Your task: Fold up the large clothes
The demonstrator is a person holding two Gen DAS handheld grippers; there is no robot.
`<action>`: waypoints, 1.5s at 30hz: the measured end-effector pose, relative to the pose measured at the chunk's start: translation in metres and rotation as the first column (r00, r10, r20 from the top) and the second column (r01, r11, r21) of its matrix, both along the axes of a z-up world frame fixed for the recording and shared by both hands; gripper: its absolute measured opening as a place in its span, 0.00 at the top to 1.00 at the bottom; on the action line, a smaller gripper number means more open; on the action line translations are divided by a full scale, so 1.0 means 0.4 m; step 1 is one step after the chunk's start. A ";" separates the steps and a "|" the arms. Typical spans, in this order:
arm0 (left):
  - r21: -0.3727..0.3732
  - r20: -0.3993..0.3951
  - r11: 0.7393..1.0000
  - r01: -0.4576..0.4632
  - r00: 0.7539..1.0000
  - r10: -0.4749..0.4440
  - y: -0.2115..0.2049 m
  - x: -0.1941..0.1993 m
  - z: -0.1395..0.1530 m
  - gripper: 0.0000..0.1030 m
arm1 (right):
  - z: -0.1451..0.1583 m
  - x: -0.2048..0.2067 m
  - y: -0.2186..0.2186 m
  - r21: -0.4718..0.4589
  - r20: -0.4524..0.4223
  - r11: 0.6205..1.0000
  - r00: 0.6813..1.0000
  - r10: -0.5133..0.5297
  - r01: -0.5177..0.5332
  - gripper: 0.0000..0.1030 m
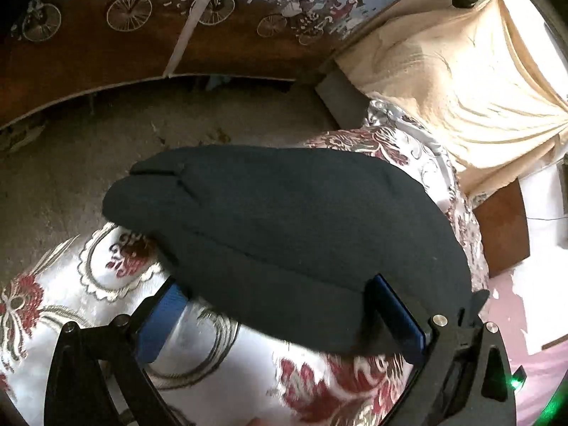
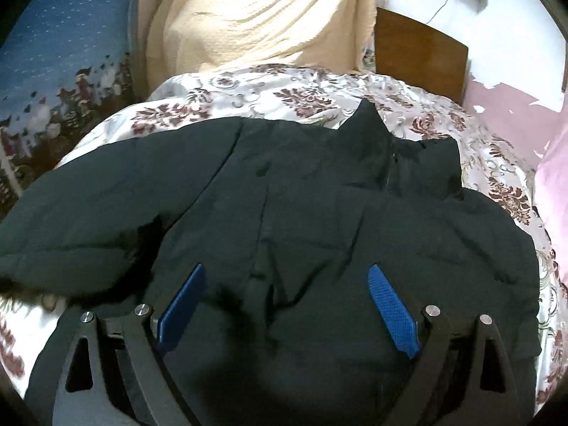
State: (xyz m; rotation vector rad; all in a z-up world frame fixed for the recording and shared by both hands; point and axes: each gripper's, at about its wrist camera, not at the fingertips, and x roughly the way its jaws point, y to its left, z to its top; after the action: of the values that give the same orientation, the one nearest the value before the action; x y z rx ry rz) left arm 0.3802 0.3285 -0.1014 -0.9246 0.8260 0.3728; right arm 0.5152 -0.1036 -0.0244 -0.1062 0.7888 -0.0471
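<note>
Floral bedspread (image 2: 220,96), one dark jacket (image 2: 284,213); left claw (image 1: 284,319) apart astride sleeve, right claw (image 2: 287,305) apart.

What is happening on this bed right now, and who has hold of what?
A person with a gripper in each hand is folding a dark puffer jacket spread on a floral bedspread. The right gripper hovers over the jacket's front with its jaws wide apart, gripping nothing. The left gripper is by one sleeve, which lies between its spread blue pads; they do not appear to pinch it. The collar points toward the headboard.
</note>
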 end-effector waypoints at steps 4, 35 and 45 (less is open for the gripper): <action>-0.012 0.034 0.999 -0.035 0.999 0.036 0.010 0.003 -0.008 0.02 | -0.020 0.043 -0.005 -0.011 0.002 1.000 1.000 -0.027 0.027 0.13; 0.606 0.349 0.795 -0.028 0.907 -0.235 -0.289 0.011 0.490 0.93 | 0.074 -0.116 -0.154 0.358 0.085 0.929 0.994 0.072 -0.098 0.07; 0.752 0.313 0.651 0.104 0.812 -0.492 -0.620 0.029 0.598 0.93 | 0.092 -0.229 -0.338 0.304 0.089 0.951 0.996 0.030 -0.056 0.07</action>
State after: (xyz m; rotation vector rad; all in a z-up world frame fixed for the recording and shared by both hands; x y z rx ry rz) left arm 0.3920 0.0803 0.1380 -0.1000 0.2813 0.1055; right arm 0.4236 -0.2387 0.0122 0.1721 0.7014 0.1122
